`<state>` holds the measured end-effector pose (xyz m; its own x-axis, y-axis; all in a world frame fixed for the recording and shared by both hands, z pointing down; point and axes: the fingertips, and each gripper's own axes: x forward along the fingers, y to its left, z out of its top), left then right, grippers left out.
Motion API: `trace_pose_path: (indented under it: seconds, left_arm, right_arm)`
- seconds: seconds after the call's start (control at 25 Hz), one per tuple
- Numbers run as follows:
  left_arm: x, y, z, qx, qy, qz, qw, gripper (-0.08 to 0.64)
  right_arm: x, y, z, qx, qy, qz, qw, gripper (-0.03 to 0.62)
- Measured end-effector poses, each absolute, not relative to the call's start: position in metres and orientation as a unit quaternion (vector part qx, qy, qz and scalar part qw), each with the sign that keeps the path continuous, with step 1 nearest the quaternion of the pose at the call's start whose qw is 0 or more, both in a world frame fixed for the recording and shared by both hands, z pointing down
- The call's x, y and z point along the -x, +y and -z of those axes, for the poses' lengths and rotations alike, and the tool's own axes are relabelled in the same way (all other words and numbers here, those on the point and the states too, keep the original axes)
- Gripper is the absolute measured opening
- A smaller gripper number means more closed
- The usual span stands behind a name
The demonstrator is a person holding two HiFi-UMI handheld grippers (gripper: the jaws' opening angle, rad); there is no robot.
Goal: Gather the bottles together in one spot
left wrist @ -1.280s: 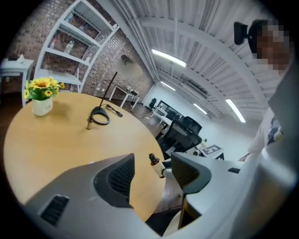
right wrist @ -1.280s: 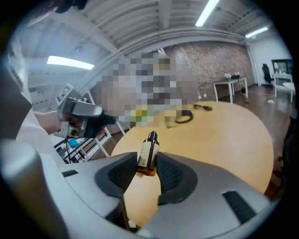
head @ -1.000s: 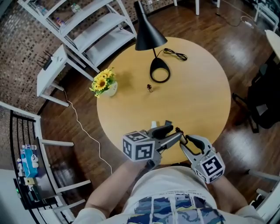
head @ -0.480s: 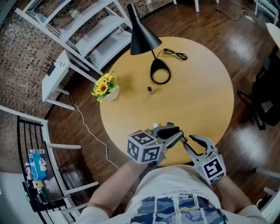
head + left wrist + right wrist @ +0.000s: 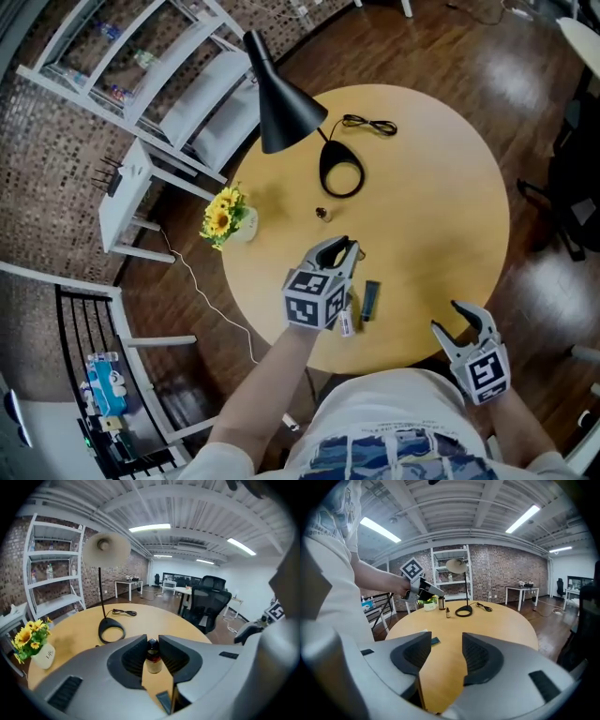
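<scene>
My left gripper [image 5: 339,248] reaches over the round wooden table [image 5: 441,206]. Its jaws have just been closing and are shut on a small brown bottle [image 5: 153,660] with a black cap, held upright between the pads. The right gripper view shows this bottle [image 5: 441,603] close to the tabletop. I cannot tell whether it touches. A smaller dark bottle [image 5: 322,214] stands alone just beyond, near the lamp base. My right gripper [image 5: 461,319] hangs off the table's near right edge. Its jaws have just been opening and nothing is between them.
A black lamp [image 5: 286,94] with a ring base [image 5: 341,173] and a cable [image 5: 370,125] stands at the far side. A flower pot [image 5: 225,211] sits at the left edge. A dark flat packet [image 5: 369,298] and a white one [image 5: 345,323] lie near my left gripper. White shelves [image 5: 159,84] stand beyond.
The left gripper moved from the near edge toward the table's middle and closed on the brown bottle. The right gripper drew back off the near right edge and opened.
</scene>
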<state>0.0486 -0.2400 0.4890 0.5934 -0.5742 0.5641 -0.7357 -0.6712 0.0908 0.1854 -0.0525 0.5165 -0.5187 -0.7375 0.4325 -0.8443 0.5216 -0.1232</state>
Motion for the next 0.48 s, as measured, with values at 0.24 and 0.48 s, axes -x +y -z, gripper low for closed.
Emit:
trace_pose_path:
  seconds: [0.24,0.48]
  left_arm:
    - [-0.033,-0.328,-0.544,-0.84,-0.453,-0.27,0.128,0.071]
    - [-0.028,-0.375,-0.598,-0.809,-0.493,-0.306,0.093,0.071]
  right_arm:
    - [-0.205,-0.047,-0.538,-0.464,-0.841,-0.197,0.197,0.253]
    - [-0.236,-0.045,-0.553,-0.495,-0.811,-0.231,0.211,0.253]
